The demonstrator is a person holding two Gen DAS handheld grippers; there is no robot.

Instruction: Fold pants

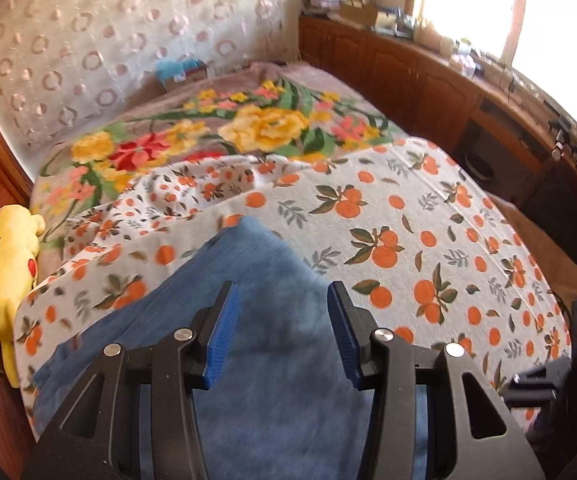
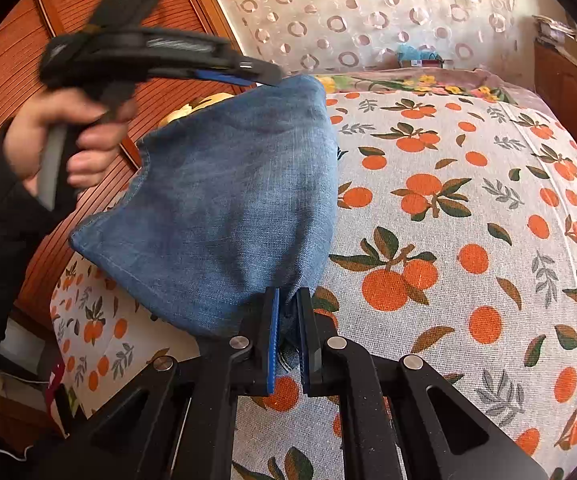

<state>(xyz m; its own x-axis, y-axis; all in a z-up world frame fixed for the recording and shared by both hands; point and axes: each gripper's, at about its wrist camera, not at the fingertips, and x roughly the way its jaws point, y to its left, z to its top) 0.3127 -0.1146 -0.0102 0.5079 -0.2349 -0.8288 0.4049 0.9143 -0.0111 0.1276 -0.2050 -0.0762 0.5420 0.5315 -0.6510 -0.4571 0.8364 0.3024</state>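
While the right claw [image 2: 288,340] pinches a gathered fold of the faded blue denim pants [image 2: 224,208] between its blue pads, jaws drawn almost together on the cloth, the left claw [image 1: 282,332] hovers with its jaws at a middling spread and nothing pressed between them. From its own view the denim lies just beneath and ahead of its fingers; from the right wrist view it sits up and to the left of the right claw, at the far top edge of the raised cloth — whether it touches there the blur hides. A hand [image 2: 68,136] in a dark sleeve holds its grip. The pants hang lifted off the white bedspread printed with oranges [image 2: 468,208], which stretches away to the right of the right claw.

To fold well, I judge the left claw should take the opposite corner cleanly, catching all layers — then both should carry the edge across level and taut, so the crease lands straight.
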